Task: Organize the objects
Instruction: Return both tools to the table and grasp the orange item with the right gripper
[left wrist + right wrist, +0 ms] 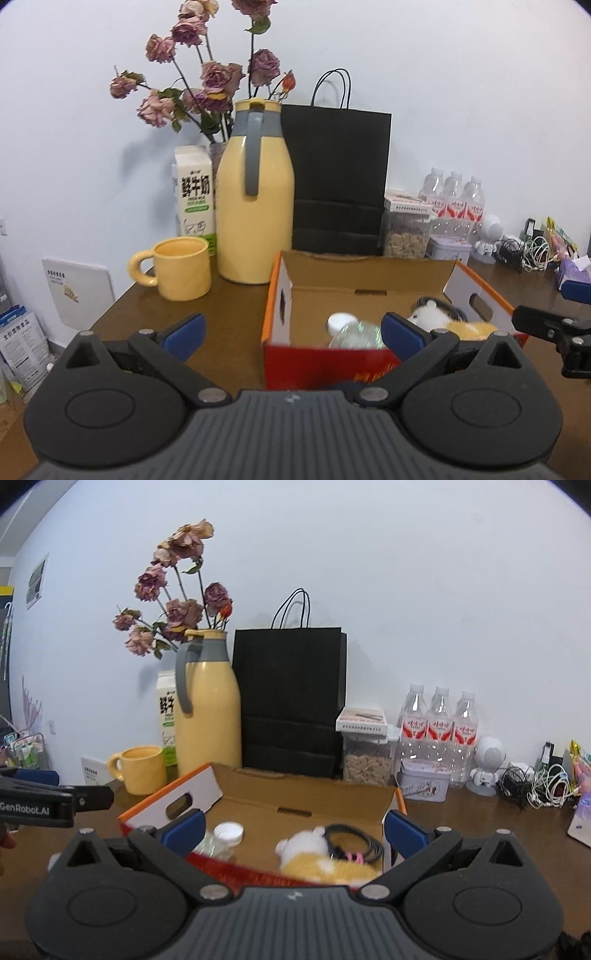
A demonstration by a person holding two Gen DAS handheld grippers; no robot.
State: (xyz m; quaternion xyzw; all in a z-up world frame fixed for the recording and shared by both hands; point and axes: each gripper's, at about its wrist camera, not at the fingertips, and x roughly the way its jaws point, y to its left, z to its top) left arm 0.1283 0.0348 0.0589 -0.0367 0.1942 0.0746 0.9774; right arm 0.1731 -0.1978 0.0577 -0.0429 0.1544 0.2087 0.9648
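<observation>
An open cardboard box [365,275] [258,805] with orange and red sides stands on the brown table. Inside lie a clear plastic bottle with a white cap [351,330] [225,836], a white and yellow plush toy [443,319] [321,856] and a coiled black cable [351,840]. My left gripper [291,334] is open in front of the box's near left corner, nothing between its blue pads. My right gripper [293,829] is open over the box's near edge, also empty. Each gripper shows at the edge of the other's view.
Behind the box stand a yellow mug [181,267], a yellow thermos jug [255,206], a milk carton [194,195], dried roses [207,81] and a black paper bag [338,177]. Right of them are a food jar [367,753], three water bottles [439,727], a tin, a small white robot figure and tangled cables [539,786].
</observation>
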